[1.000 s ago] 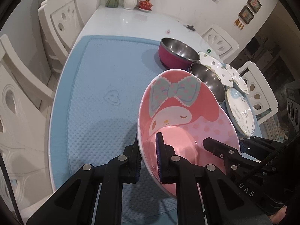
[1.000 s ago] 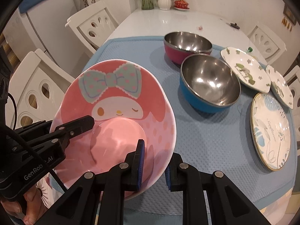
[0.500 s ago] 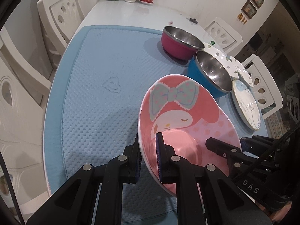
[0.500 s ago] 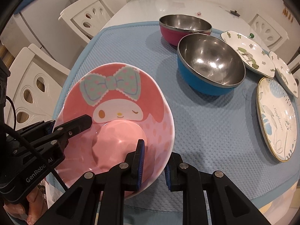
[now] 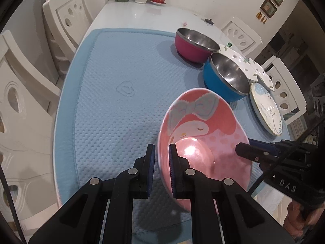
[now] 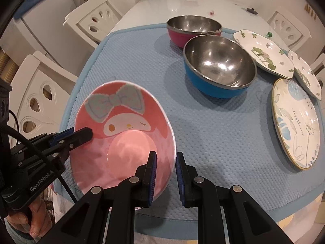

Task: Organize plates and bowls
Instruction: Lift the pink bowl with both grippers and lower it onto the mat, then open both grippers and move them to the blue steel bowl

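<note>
**Pink bowl held on both rims**

We see a blue textured mat (image 5: 113,109) spread ahead of both sets of jaws. Above its near edge we hold the pink cartoon bowl (image 6: 124,138), tilted: our left gripper (image 5: 161,162) is clamped on its left rim, our right gripper (image 6: 165,168) on its right rim. Beyond the right jaws sit the blue steel bowl (image 6: 219,69), then the magenta steel bowl (image 6: 193,28); right of them, a round leaf-patterned plate (image 6: 296,122).
</note>
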`<state>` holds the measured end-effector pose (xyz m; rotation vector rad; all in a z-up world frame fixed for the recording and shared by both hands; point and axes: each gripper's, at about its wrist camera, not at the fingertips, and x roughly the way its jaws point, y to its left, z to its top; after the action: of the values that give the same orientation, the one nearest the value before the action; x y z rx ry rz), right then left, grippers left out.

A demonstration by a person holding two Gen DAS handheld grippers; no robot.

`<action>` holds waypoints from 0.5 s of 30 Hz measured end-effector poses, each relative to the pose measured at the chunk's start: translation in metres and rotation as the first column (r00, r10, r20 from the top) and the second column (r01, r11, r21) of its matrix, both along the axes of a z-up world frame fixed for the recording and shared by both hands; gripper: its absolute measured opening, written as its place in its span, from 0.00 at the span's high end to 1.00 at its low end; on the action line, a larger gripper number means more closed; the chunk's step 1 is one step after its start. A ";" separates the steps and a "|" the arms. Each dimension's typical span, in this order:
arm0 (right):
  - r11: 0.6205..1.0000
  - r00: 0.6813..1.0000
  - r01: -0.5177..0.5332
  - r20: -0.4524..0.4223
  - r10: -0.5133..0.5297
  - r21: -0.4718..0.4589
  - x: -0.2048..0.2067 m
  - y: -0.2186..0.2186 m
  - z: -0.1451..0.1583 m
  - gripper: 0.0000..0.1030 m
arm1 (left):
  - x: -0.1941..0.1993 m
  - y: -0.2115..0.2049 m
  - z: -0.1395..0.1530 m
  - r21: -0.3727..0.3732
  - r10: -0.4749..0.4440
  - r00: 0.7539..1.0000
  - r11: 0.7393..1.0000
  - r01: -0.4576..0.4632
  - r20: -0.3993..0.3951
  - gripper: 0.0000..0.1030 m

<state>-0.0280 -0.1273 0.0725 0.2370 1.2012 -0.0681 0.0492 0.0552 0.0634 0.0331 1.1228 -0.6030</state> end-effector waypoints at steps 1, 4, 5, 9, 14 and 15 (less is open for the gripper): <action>1.000 1.000 0.002 0.004 -0.002 0.002 -0.001 -0.001 0.002 0.83 | -0.001 0.001 0.002 0.001 0.003 1.000 1.000 -0.003 0.004 0.90; 1.000 1.000 0.008 0.020 -0.008 0.010 -0.005 -0.004 0.009 0.83 | -0.001 0.004 0.009 0.001 0.011 1.000 1.000 -0.011 0.017 0.90; 1.000 1.000 0.010 0.027 -0.010 0.014 -0.006 -0.005 0.012 0.83 | -0.001 0.005 0.013 -0.002 0.014 1.000 1.000 -0.014 0.023 0.90; 1.000 0.997 0.023 0.079 -0.024 0.019 -0.009 -0.012 0.031 0.83 | 0.003 0.005 0.035 -0.029 0.016 0.997 0.999 -0.014 0.072 0.90; 0.996 0.986 0.086 0.140 -0.088 0.020 -0.002 -0.033 0.053 0.83 | 0.018 -0.015 0.073 -0.050 -0.040 0.981 0.997 0.050 0.190 0.90; 0.994 0.982 0.104 0.156 -0.106 0.019 0.000 -0.039 0.059 0.83 | 0.021 -0.021 0.081 -0.054 -0.057 0.975 0.996 0.070 0.215 0.90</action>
<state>-0.0280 -0.1664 0.1311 0.3100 1.0326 -0.1328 0.0707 0.0339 0.1444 0.0796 0.8970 -0.6740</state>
